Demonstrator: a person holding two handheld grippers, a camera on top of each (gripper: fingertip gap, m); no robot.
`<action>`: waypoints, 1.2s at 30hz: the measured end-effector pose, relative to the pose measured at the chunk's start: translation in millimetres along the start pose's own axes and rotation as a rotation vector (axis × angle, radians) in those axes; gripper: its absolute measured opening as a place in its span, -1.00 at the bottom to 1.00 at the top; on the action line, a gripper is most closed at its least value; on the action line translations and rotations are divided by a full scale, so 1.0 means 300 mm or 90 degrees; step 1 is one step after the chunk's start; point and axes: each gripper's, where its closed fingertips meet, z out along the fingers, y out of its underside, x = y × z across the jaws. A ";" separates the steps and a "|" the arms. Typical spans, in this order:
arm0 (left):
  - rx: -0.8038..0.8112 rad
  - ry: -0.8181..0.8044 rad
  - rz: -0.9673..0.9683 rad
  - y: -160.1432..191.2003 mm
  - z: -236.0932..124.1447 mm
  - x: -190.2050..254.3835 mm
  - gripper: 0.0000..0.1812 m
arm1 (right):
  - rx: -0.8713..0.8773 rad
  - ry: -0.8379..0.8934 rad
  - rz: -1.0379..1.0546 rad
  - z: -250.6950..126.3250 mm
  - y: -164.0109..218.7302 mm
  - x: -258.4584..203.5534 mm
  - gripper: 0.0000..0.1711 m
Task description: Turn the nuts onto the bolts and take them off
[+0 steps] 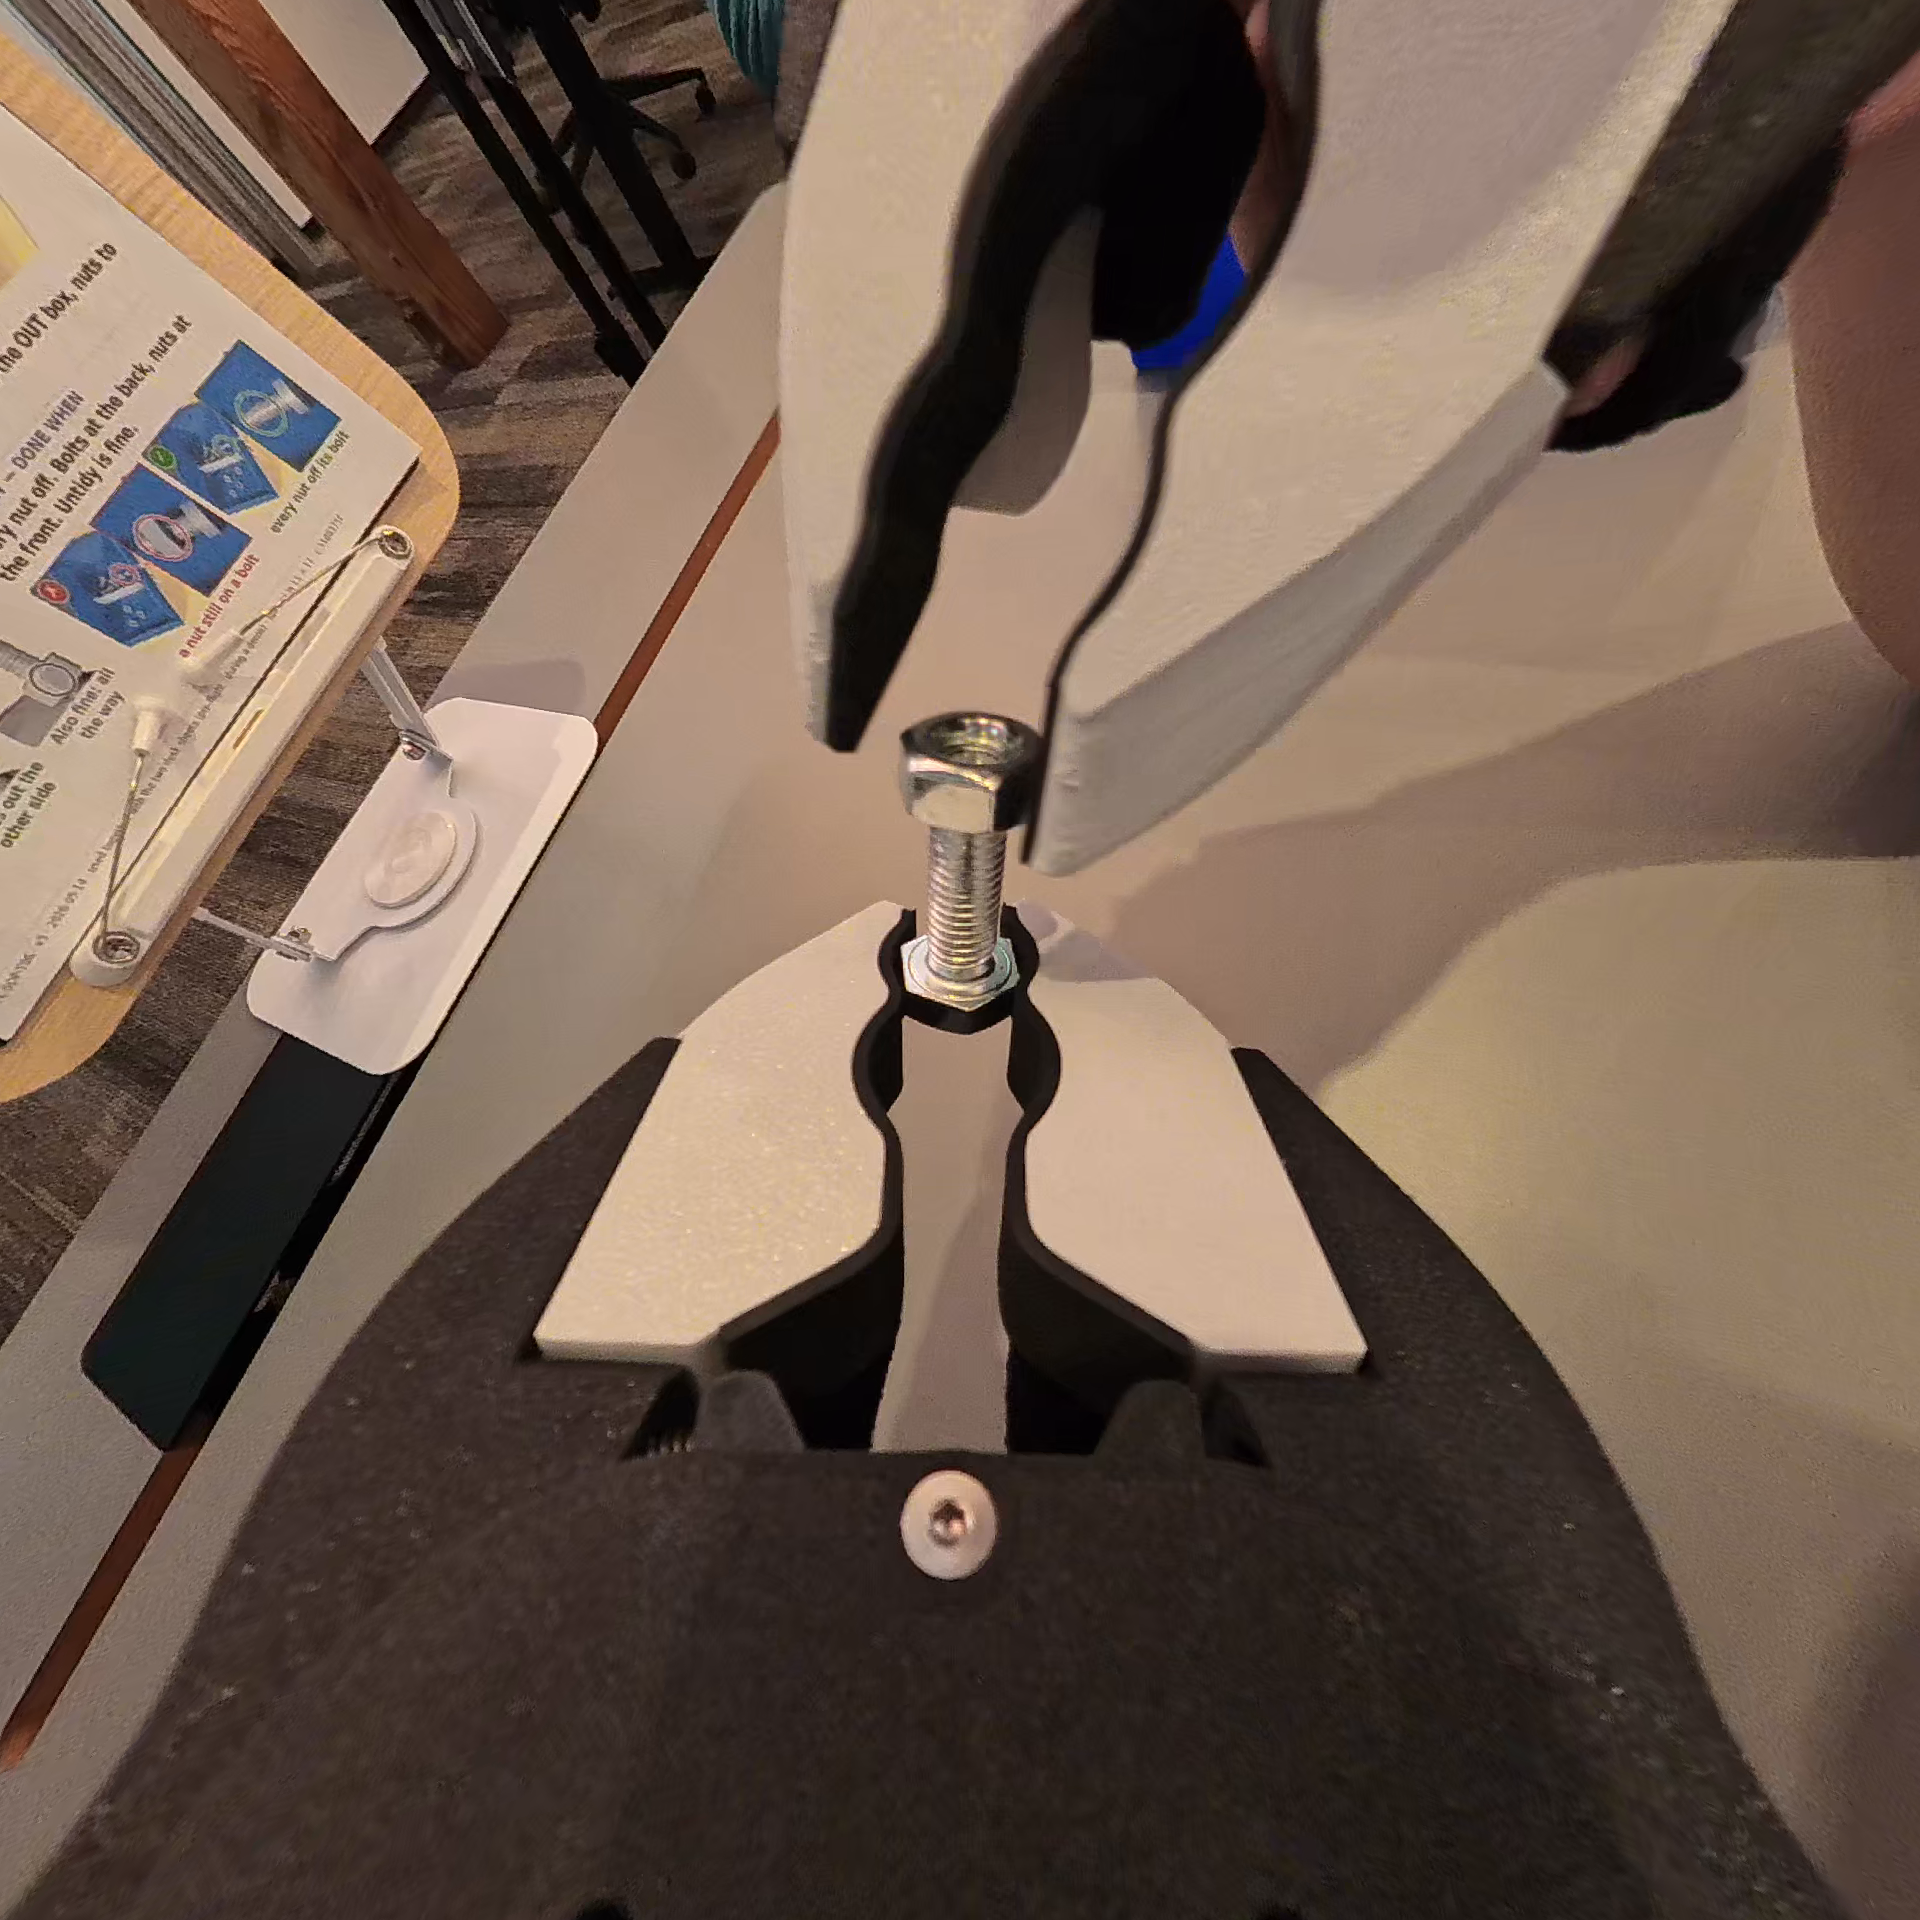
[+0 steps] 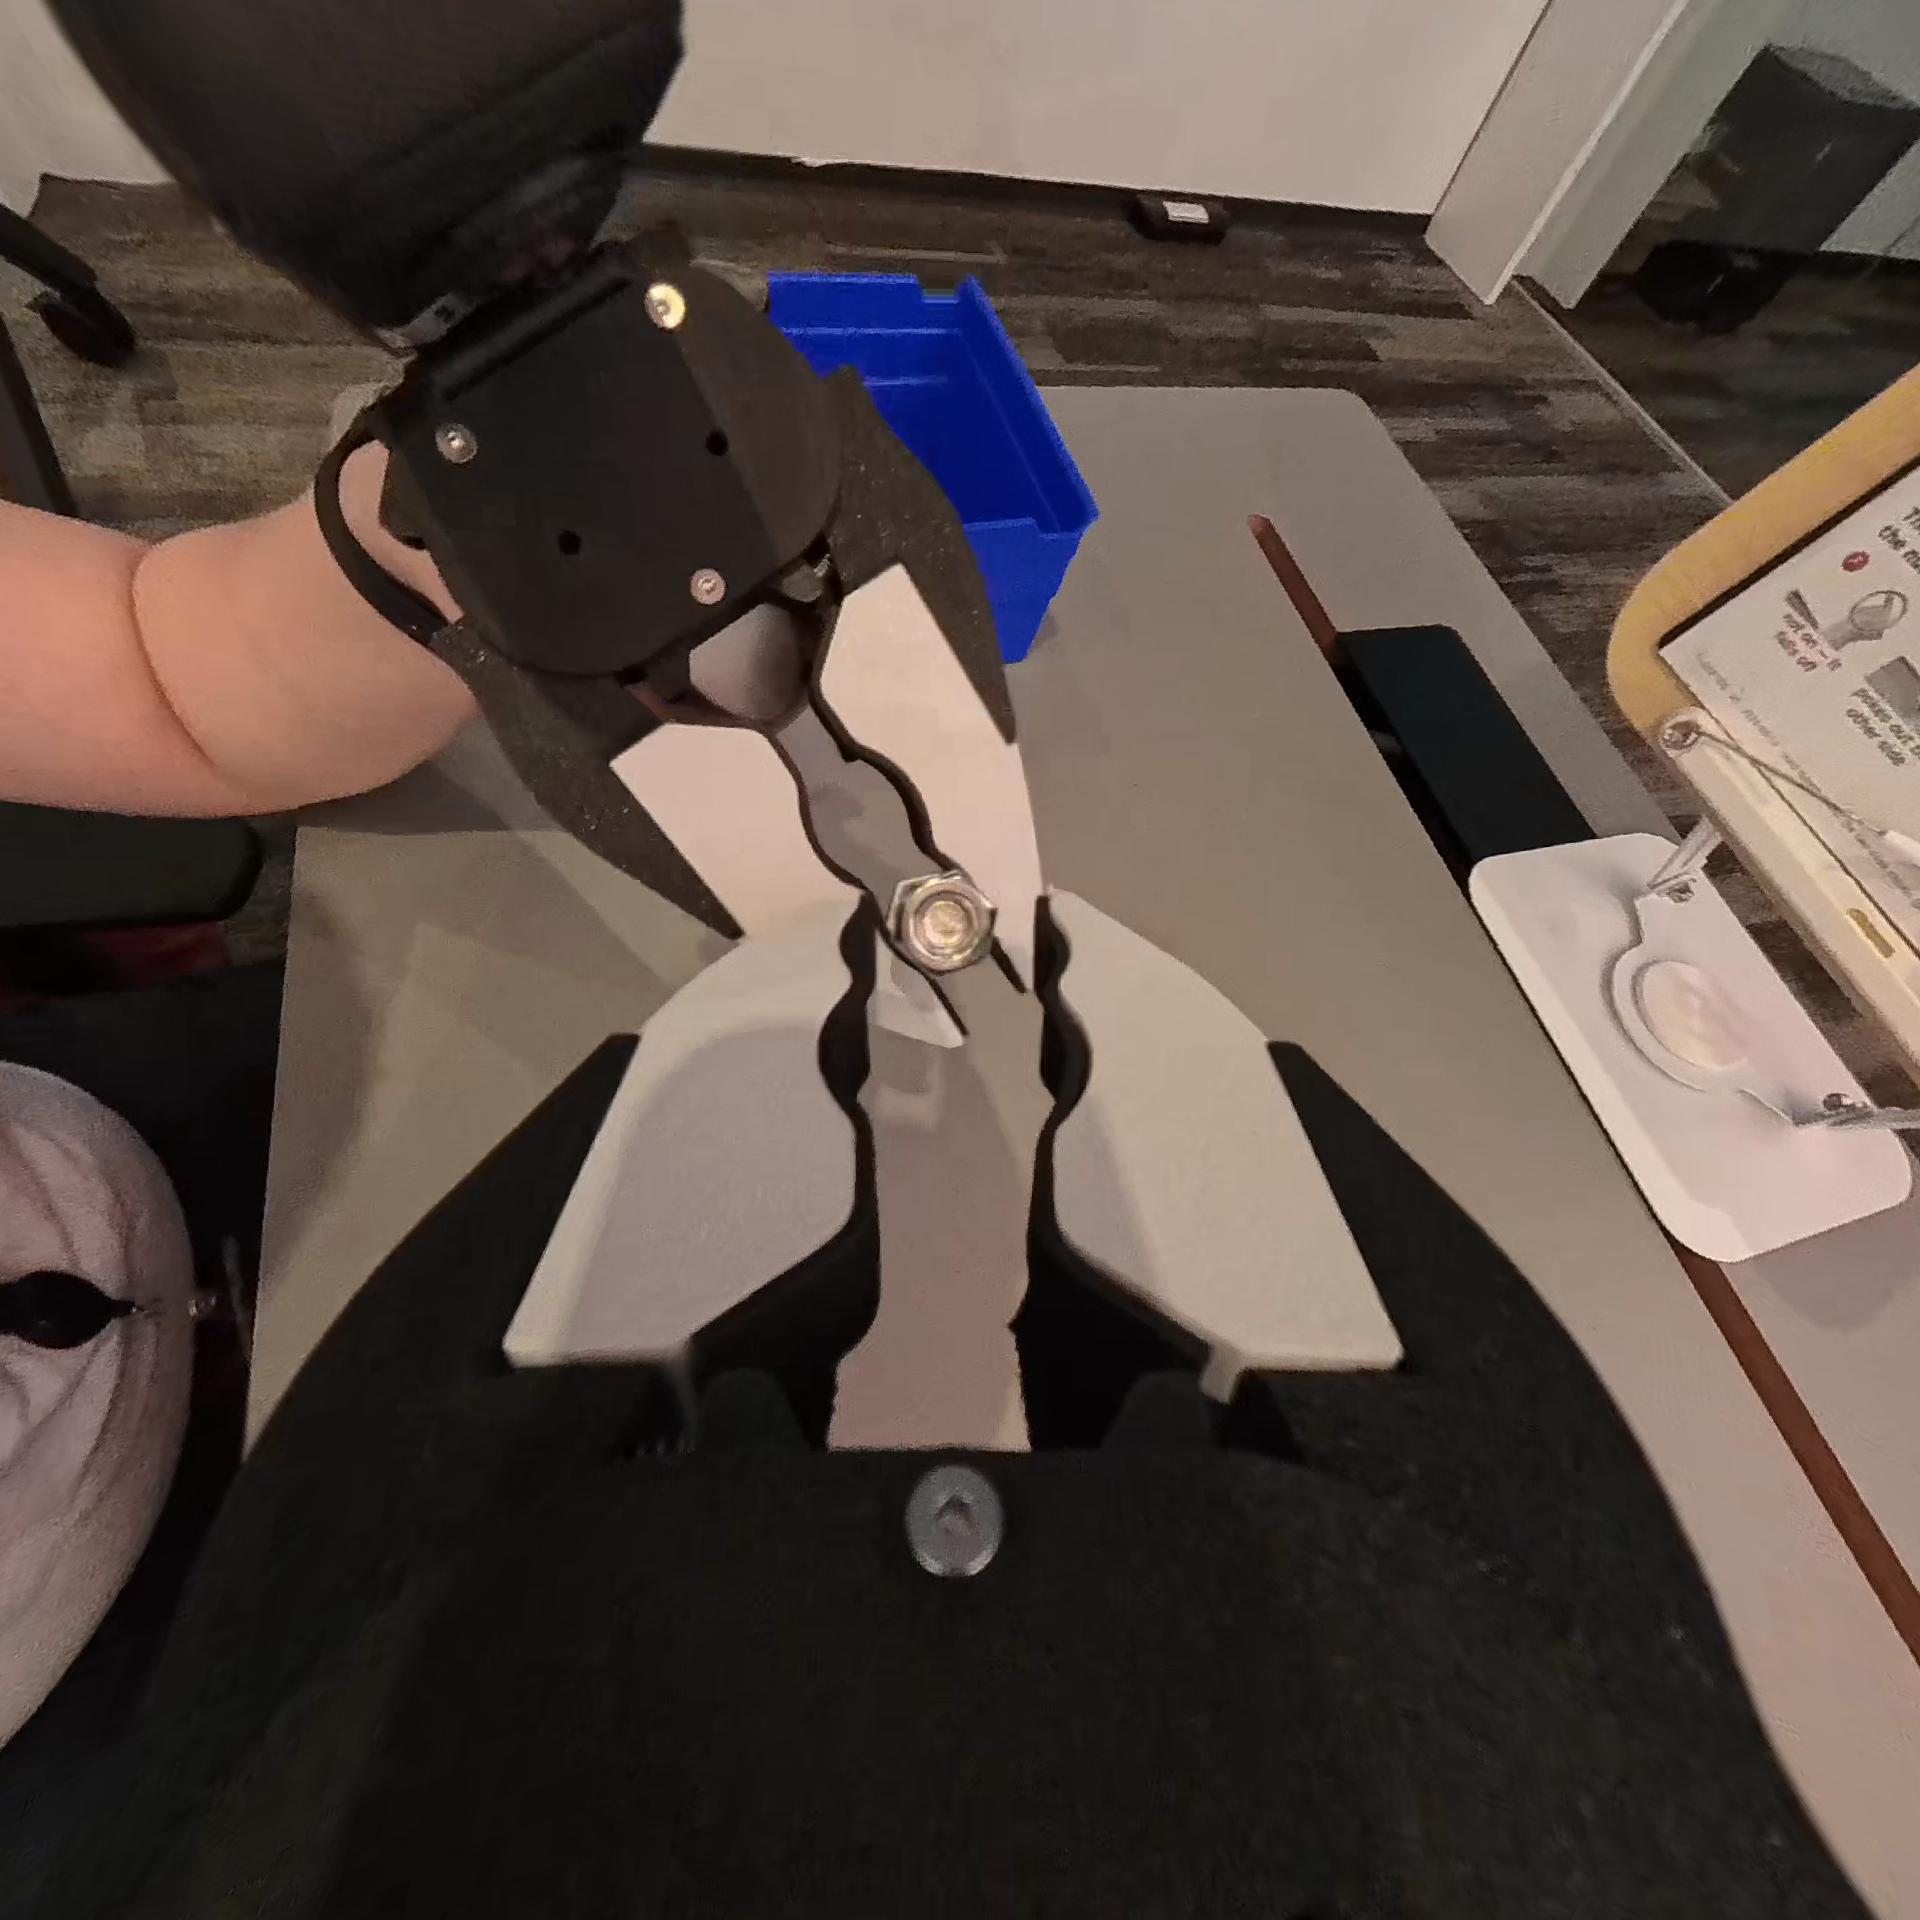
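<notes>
Above the grey table [image 2: 1195,644], the left gripper [image 1: 954,971] is clamping a threaded steel bolt [image 1: 962,894] by its hexagonal head, shank pointing away; the right gripper [image 1: 940,774] is standing open around the shiny hex nut [image 1: 966,774] on the tip, one finger seemingly touching; closing off-centre risks the smooth flats slipping, or the nut dropping; a blue plastic bin [image 2: 966,416] is waiting at the far edge.

The bolt [image 1: 956,883] stands between the left gripper [image 1: 954,961] below and the right gripper [image 1: 940,769] above. A bin [image 2: 966,436] sits on the table [image 2: 1247,727] behind; a stand [image 2: 1683,1049] lies at its right edge.
</notes>
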 end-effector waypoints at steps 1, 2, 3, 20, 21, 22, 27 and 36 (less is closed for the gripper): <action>0.000 0.000 0.001 0.000 0.000 0.002 -0.83 | 0.000 0.003 0.005 -0.002 0.000 0.005 -0.68; -0.001 -0.001 0.002 0.000 0.000 0.000 -0.83 | -0.002 0.000 0.007 -0.004 0.004 0.006 -0.68; -0.001 -0.003 0.001 0.000 -0.002 -0.002 -0.83 | -0.007 -0.003 0.008 -0.009 0.011 0.008 -0.68; -0.004 -0.012 0.004 0.001 -0.001 -0.007 -0.83 | -0.010 -0.010 0.036 -0.012 0.019 0.015 -0.67; -0.001 -0.009 0.000 0.000 -0.003 -0.008 -0.83 | -0.012 -0.012 0.039 -0.016 0.025 0.019 -0.67; -0.001 -0.009 -0.002 -0.001 -0.004 -0.009 -0.83 | -0.019 -0.006 0.042 -0.021 0.033 0.027 -0.67; -0.004 -0.010 0.003 0.003 -0.003 -0.009 -0.83 | -0.014 -0.005 0.047 -0.040 0.035 0.035 -0.71; -0.004 -0.008 0.006 -0.001 -0.002 0.000 -0.83 | -0.039 -0.005 0.027 -0.014 0.046 0.015 -0.69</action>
